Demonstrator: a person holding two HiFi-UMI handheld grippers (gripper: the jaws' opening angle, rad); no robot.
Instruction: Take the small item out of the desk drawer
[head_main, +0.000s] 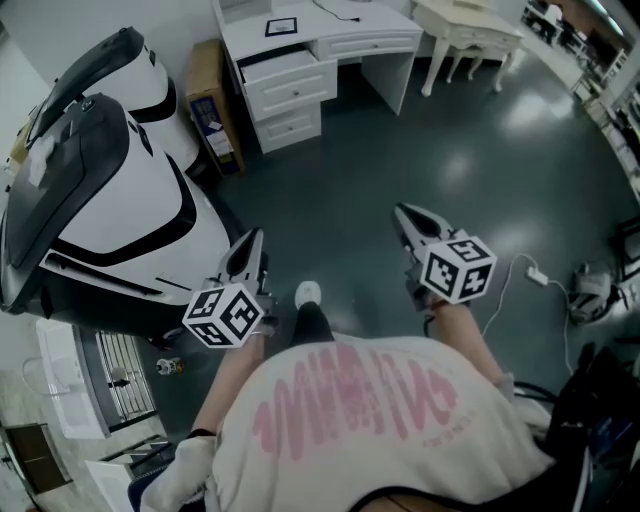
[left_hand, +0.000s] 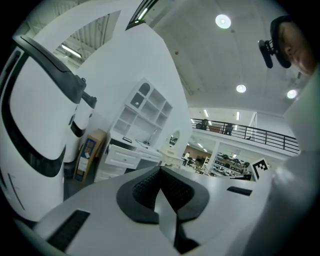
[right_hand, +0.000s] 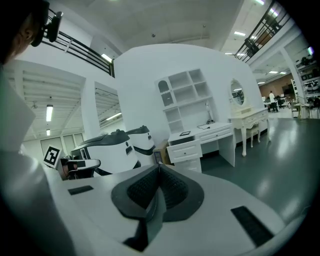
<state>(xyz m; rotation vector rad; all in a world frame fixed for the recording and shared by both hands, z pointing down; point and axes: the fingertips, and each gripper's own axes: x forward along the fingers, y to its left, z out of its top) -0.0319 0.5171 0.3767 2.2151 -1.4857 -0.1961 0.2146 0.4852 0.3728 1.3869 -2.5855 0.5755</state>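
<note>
A white desk (head_main: 330, 45) stands at the far side of the dark floor, well ahead of both grippers. Its top drawer (head_main: 290, 78) is pulled partly out; what lies inside is hidden from here. In the right gripper view the desk (right_hand: 205, 136) and the pulled-out drawer (right_hand: 184, 150) show in the distance. The left gripper view also catches the desk (left_hand: 124, 156), far off. My left gripper (head_main: 248, 250) and right gripper (head_main: 412, 222) are held out over the floor, both shut with nothing between the pads. No small item is visible.
Two big white-and-black machines (head_main: 100, 190) fill the left side. A cardboard box (head_main: 212, 100) leans beside the desk. A cream dressing table (head_main: 470, 30) stands to its right. A power strip with a cable (head_main: 535, 275) lies on the floor at right.
</note>
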